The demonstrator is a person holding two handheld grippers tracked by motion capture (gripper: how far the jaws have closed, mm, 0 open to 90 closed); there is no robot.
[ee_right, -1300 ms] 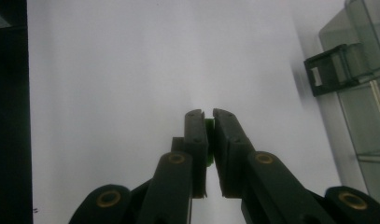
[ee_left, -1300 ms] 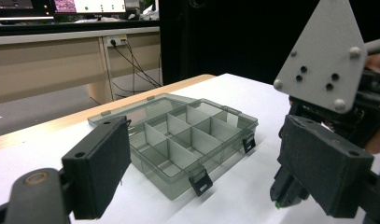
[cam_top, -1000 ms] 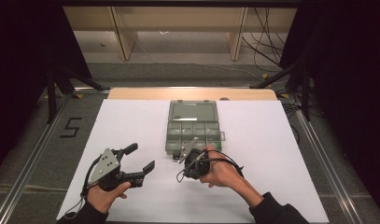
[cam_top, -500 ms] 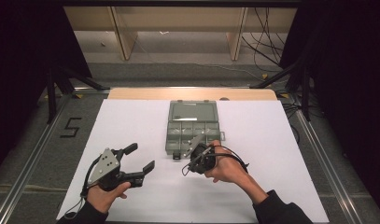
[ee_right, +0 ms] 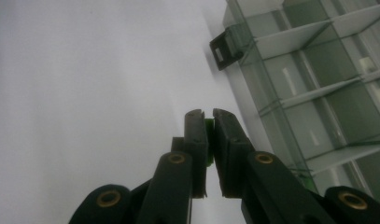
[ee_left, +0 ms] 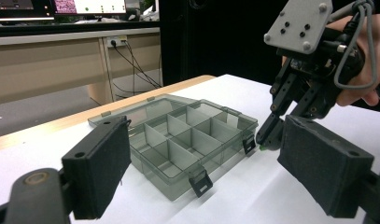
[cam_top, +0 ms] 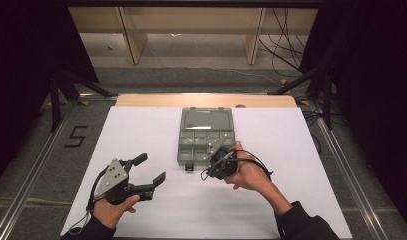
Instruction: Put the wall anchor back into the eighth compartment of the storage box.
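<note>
Left gripper sits near the table's front edge with jaws wide open, nothing in them. A bit further in, the right gripper is pinched tight on a tiny green piece, right by the near edge of the open compartment box.

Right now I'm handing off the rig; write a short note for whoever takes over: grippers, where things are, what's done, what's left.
Right gripper: shut on a small green piece, beside the near right corner of the organizer box, close to its front wall.
Left gripper: open, holding nothing, near the table's left front, pointing toward the box.
Box: lid open flat toward the far side, two black latches hanging at the front; the compartments look empty.
Done: green piece picked up.
Left: probably drop it into a compartment, then close the lid and latch it. Which compartment it belongs in can't be told.
</note>
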